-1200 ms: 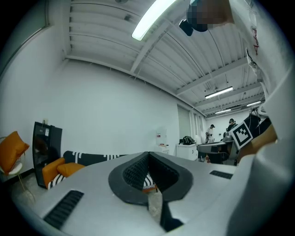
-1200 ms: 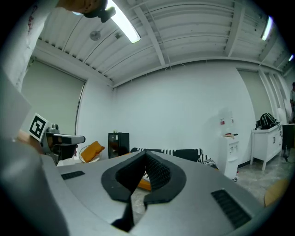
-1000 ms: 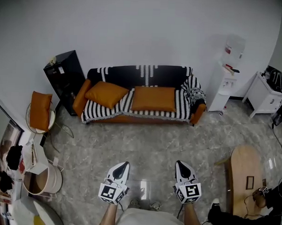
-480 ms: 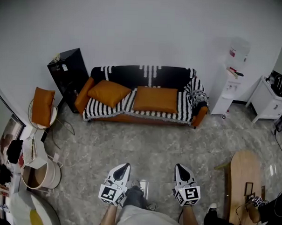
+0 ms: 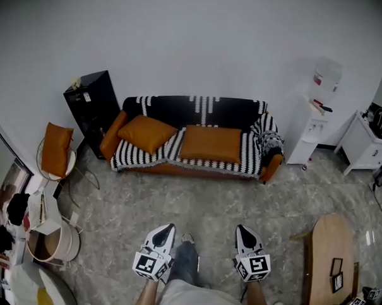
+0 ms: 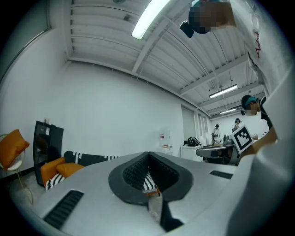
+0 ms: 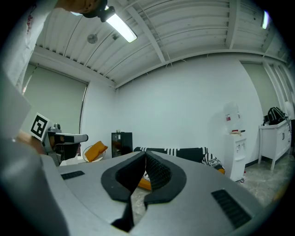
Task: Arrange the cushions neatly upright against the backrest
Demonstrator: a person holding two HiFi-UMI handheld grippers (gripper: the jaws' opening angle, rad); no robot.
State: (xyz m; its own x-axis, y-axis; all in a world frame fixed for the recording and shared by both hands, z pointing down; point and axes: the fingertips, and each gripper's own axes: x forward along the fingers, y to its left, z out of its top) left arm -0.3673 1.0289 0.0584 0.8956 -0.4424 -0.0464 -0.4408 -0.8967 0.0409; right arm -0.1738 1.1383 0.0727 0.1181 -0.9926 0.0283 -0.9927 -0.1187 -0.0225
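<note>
The approach is judged to be in hand: the left cushion point(image 5: 146, 133) and right cushion point(image 5: 210, 144) are seen lying on the sofa point(image 5: 143, 157) seat, well apart from the left gripper point(image 5: 168, 227) and right gripper point(image 5: 242, 229), whose jaws are pressed together on nothing, so the sofa must be reached and the jaws spread first.

Two orange cushions lie on the seat of the sofa point(image 5: 190, 171), neither upright against its backrest point(image 5: 196, 108). The left cushion point(image 5: 146, 133) is skewed, near the arm. The right cushion point(image 5: 210, 144) lies flat, mid-seat. A third orange cushion point(image 5: 55, 150) stands well left of the sofa.
</note>
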